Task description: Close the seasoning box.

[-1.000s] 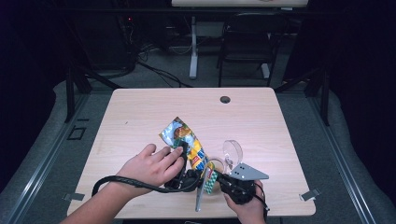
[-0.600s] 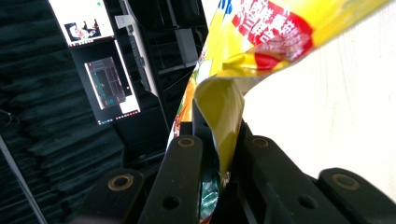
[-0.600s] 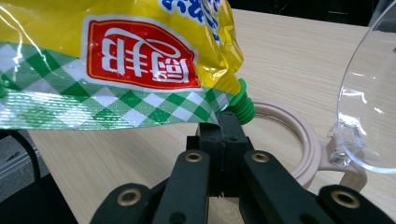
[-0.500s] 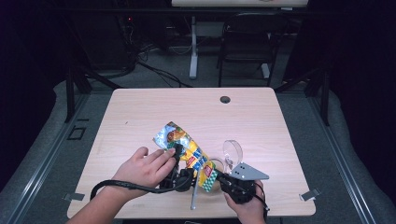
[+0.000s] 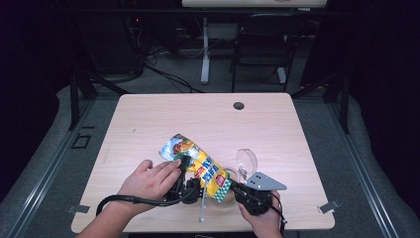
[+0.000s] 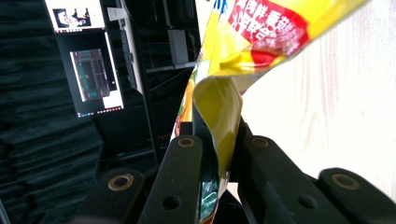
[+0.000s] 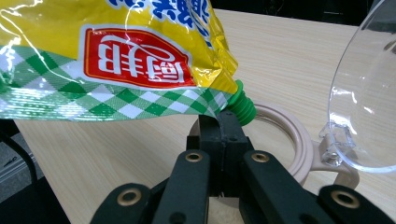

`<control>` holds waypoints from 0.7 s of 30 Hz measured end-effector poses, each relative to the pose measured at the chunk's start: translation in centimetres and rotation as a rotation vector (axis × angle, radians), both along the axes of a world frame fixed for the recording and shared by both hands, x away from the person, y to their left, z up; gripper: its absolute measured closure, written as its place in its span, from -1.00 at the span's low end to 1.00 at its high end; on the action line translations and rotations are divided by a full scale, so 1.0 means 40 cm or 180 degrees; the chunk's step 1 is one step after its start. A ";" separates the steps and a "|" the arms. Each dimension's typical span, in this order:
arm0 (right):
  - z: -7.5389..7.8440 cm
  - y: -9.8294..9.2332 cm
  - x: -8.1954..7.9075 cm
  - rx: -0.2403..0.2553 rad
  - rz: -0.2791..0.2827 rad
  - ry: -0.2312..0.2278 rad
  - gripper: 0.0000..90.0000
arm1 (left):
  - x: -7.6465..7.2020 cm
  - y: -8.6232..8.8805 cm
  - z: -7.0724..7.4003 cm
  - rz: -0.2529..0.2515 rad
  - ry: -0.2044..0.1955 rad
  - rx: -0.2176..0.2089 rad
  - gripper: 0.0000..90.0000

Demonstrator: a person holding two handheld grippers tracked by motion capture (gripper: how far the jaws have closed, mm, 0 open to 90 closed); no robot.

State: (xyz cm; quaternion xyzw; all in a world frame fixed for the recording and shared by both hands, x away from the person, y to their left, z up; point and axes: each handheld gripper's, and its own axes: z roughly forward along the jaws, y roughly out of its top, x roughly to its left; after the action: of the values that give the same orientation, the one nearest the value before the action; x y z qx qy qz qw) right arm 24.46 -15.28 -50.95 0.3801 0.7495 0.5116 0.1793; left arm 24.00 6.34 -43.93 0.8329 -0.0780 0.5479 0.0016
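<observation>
— Where's the yellow pouch (image 5: 198, 163)?

— Held tilted over the table (image 5: 148, 124), between both grippers. The left gripper (image 6: 218, 154) has its fingers clamped on a fold of the pouch's edge.

— And the right gripper (image 7: 223, 135)?

— Fingers together, pinching the bottom corner just below the green spout (image 7: 243, 105), beside the beige ring (image 7: 292, 135).
</observation>
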 end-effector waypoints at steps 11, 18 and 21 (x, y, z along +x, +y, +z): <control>-0.002 0.001 0.004 0.0026 -0.0012 0.0000 1.00 | 0.006 0.021 -0.023 0.0104 0.0114 -0.0302 0.96; -0.002 0.001 0.005 0.0037 -0.0014 -0.0012 1.00 | 0.010 0.041 -0.044 0.0131 0.0208 -0.0547 0.96; -0.002 0.002 0.006 0.0037 -0.0016 -0.0014 1.00 | 0.011 0.049 -0.053 0.0147 0.0251 -0.0634 0.96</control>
State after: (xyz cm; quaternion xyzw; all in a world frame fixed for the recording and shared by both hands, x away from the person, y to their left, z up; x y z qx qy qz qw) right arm 24.69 -15.20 -51.02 0.3819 0.7451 0.5163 0.1800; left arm 24.46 8.30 -46.03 0.8511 -0.0037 0.5196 0.0748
